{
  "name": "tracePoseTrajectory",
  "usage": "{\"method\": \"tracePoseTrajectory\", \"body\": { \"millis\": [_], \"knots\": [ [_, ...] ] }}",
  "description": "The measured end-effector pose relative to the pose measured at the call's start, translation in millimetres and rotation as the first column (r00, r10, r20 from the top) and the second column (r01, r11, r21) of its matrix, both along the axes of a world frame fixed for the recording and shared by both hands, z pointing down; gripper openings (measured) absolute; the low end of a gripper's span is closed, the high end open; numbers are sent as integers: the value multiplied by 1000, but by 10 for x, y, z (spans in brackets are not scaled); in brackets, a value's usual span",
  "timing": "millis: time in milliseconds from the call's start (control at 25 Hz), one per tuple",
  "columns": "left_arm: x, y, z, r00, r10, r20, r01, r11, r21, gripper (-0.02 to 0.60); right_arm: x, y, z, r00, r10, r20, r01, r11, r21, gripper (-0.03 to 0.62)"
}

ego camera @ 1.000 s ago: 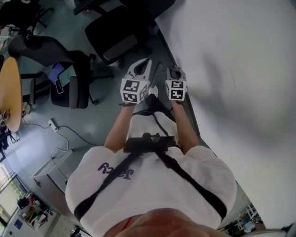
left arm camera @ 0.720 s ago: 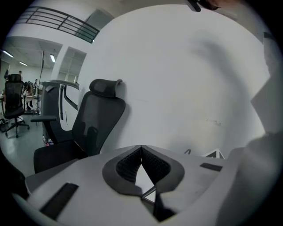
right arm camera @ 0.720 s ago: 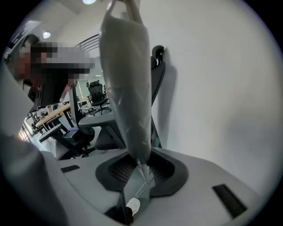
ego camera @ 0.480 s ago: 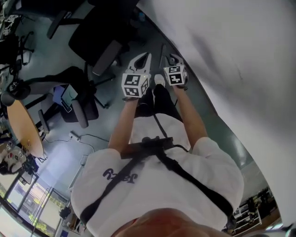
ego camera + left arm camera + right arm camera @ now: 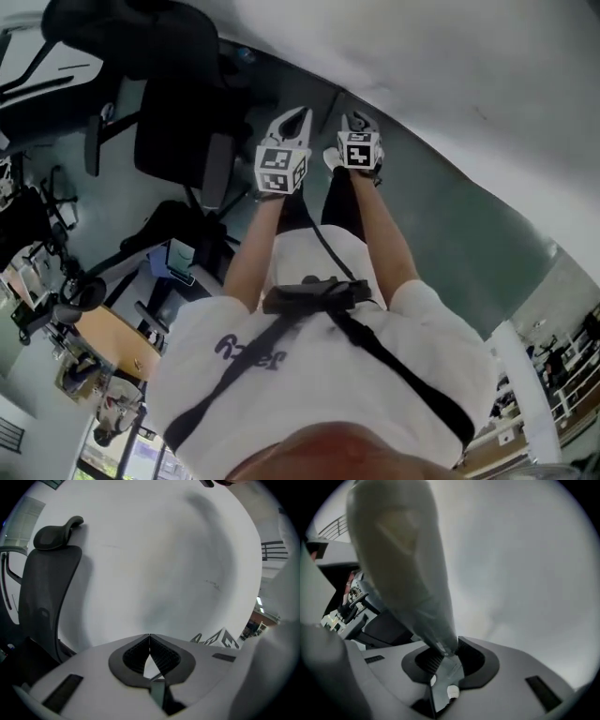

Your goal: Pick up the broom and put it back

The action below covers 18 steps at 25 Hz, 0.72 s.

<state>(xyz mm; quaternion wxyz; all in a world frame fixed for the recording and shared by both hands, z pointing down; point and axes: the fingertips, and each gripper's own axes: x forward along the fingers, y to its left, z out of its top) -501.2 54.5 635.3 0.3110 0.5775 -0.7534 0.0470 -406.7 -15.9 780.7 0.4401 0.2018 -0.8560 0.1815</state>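
Right tool (image 5: pixel 442 651) is gripping the broom (image 5: pixel 401 559), stretching toward its view's upper left, while the left tool (image 5: pixel 149 639) is hanging closed and empty, so pickup seems done and replacing remains.

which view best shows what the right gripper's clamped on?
Right gripper view: a pale tapered object fills the frame, its narrow end pinched in the right gripper. Head view shows only that gripper from above; the object can't be made out. Left gripper view misses it: only the shut left gripper, wall and a black chair.
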Motion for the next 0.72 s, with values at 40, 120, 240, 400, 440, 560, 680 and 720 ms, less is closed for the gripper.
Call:
{"method": "tracePoseTrajectory", "body": {
  "millis": [40, 120, 240, 400, 440, 560, 680, 720],
  "knots": [
    [3, -34, 53, 999, 35, -6, -35, 999, -7, 12, 47, -34, 33, 999, 53, -6, -53, 999, -5, 95],
    [15, -106, 142, 996, 92, -14, -93, 996, -16, 12, 123, -151, 54, 986, 165, -1, -165, 986, -8, 95],
    [69, -210, 199, 986, 167, -27, -168, 985, -25, 12, 350, -310, 83, 930, 366, -10, -366, 930, -36, 95],
    [268, -335, 318, 958, 283, -57, -285, 958, -37, 12, 688, -445, 146, 848, 528, -37, -529, 849, -13, 95],
    [303, -356, 363, 949, 307, -66, -310, 950, -41, 12, 746, -465, 173, 829, 558, -44, -559, 829, -6, 95],
    [363, -426, 501, 927, 363, -94, -369, 928, -53, 12, 842, -604, 240, 768, 640, -23, -640, 768, 8, 95],
    [426, -510, 589, 907, 405, -112, -413, 908, -62, 12, 1002, -747, 282, 710, 705, -9, -704, 709, 34, 95],
    [448, -532, 607, 902, 417, -116, -425, 903, -64, 12, 1055, -783, 294, 688, 725, -6, -725, 688, 37, 95]
  ]
}}
